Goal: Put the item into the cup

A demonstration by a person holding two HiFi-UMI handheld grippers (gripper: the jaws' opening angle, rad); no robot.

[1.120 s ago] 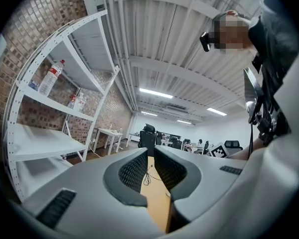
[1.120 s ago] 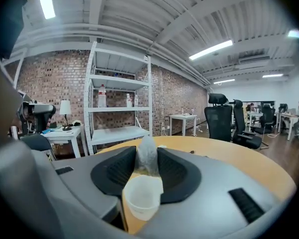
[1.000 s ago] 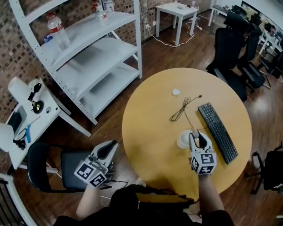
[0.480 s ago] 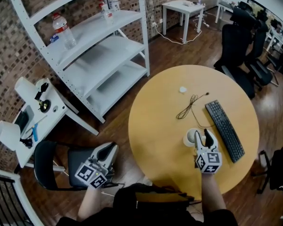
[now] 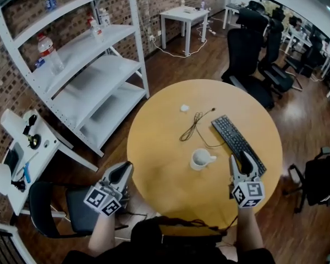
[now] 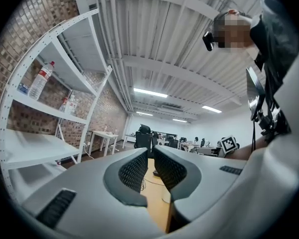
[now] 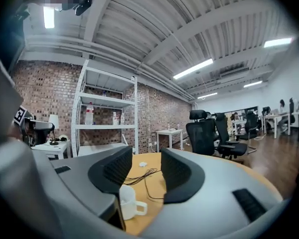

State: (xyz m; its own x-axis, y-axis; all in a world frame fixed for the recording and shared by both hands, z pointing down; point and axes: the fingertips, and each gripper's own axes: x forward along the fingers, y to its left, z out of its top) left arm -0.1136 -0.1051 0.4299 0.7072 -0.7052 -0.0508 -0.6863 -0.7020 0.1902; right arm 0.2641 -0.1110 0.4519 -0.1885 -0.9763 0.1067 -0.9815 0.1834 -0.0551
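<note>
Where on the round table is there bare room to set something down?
Bare: the wide left half of the table, from its rim to the cup. Crowded: the right side, where cable, keyboard and right gripper sit close.

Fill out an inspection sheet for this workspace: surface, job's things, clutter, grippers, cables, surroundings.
Surface: round wooden table, mostly bare.
Job's things: white cup upright near the middle; what it holds cannot be seen. Small white item lies on the far side, apart from the cup.
Clutter: black keyboard right of the cup.
Grippers: right gripper over the keyboard's near end, jaws apart, nothing between them. Left gripper off the table's left edge, jaws a narrow gap apart, nothing between them.
Cables: thin black cable lies loose beyond the cup.
Surroundings: white shelf unit with bottles, black office chairs, brick wall.
</note>
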